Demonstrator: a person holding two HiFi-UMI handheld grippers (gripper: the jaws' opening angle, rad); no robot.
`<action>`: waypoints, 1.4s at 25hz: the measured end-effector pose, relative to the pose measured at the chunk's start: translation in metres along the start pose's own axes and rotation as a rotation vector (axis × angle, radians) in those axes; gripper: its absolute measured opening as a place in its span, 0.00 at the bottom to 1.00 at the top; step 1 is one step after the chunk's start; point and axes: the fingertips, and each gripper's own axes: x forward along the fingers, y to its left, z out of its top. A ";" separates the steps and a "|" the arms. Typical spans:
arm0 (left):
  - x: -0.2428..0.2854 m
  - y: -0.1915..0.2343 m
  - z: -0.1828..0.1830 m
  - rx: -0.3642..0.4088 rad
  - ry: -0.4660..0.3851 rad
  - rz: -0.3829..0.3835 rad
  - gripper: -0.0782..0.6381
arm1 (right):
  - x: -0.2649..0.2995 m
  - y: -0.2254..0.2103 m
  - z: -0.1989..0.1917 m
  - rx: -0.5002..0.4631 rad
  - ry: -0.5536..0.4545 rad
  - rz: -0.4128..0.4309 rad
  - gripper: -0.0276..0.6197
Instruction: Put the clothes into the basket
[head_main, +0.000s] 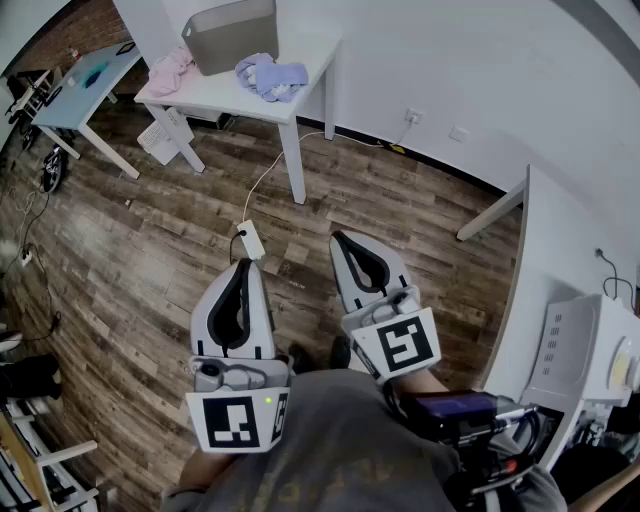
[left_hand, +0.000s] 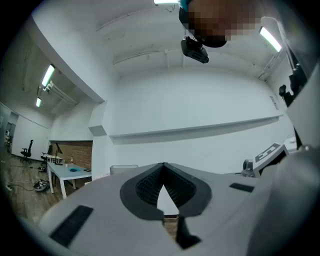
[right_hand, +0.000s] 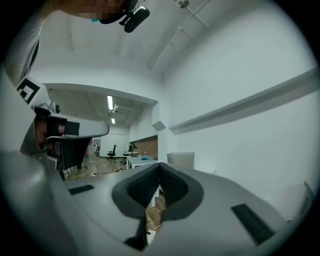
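Head view. Found the left gripper (head_main: 243, 266) and the right gripper (head_main: 342, 240) side by side low in frame, both held level above the brown wood-plank floor (head_main: 130, 250) and pointed toward the far wall. Noted a grey rectangular plastic basket (head_main: 230, 35) standing on the white rectangular table (head_main: 215, 93) at top of frame, well apart from both grippers. Logged a crumpled pink garment (head_main: 170, 72) on the tabletop just left of the basket, and a bunched lavender-and-blue garment (head_main: 271, 77) on the tabletop just right of it; neither inside the basket. Saw a small white power adapter (head_main: 250, 240) with its cable on the floor between table and grippers.

Left gripper view. Read the jaws as closed, black ribbed pads (left_hand: 145, 185) meeting at the tips, with nothing gripped; only a narrow leaf-shaped gap behind the tips. Picked out the grey basket (left_hand: 123, 168) far off, just left of the jaw tips.

Right gripper view. Read the jaws as fully together, empty. Spotted the basket (right_hand: 180, 159) in the distance, just right of the tips.
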 end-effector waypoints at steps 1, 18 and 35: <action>0.000 -0.002 0.000 0.001 0.002 0.000 0.12 | -0.001 -0.002 0.000 -0.001 -0.003 0.001 0.05; 0.018 -0.049 -0.008 0.015 0.024 -0.008 0.12 | -0.025 -0.045 -0.004 0.015 -0.028 -0.002 0.05; 0.058 0.008 -0.045 -0.039 0.067 0.034 0.12 | 0.043 -0.050 -0.032 0.081 0.020 0.052 0.05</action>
